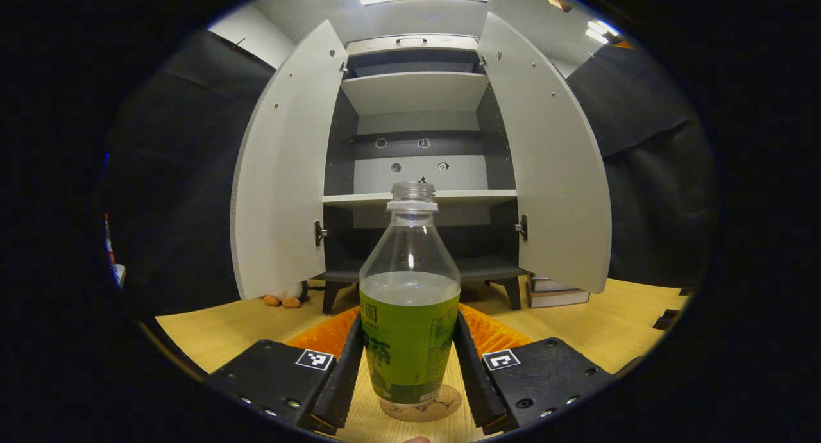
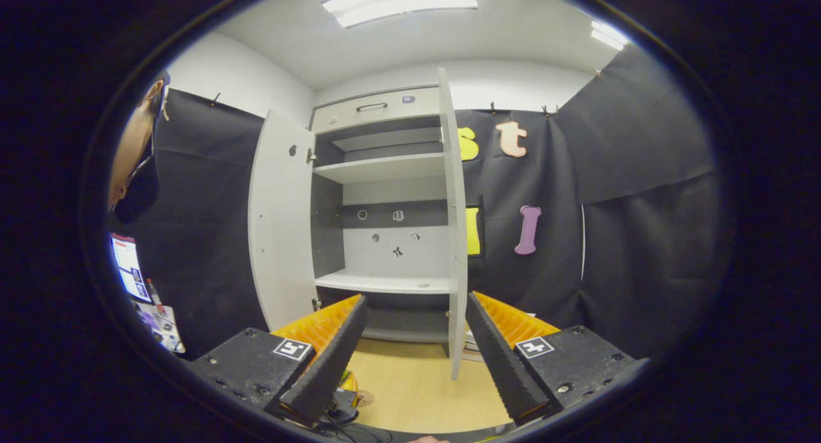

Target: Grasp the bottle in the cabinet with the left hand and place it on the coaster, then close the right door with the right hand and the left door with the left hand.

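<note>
Left gripper view: left gripper [image 1: 410, 359] straddles the uncapped bottle [image 1: 410, 315] standing on the coaster [image 1: 442, 408]; whether both fingers press it, cannot tell.
Handling: thin plastic, half-full, spillable; hold low on the label.
Right gripper view: right gripper [image 2: 414, 347] wide open, empty, facing the right door [image 2: 454, 238].

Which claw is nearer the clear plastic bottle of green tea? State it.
Left. The left claw flanks the clear plastic bottle of green tea; the right claw faces the cabinet, away from it.
</note>
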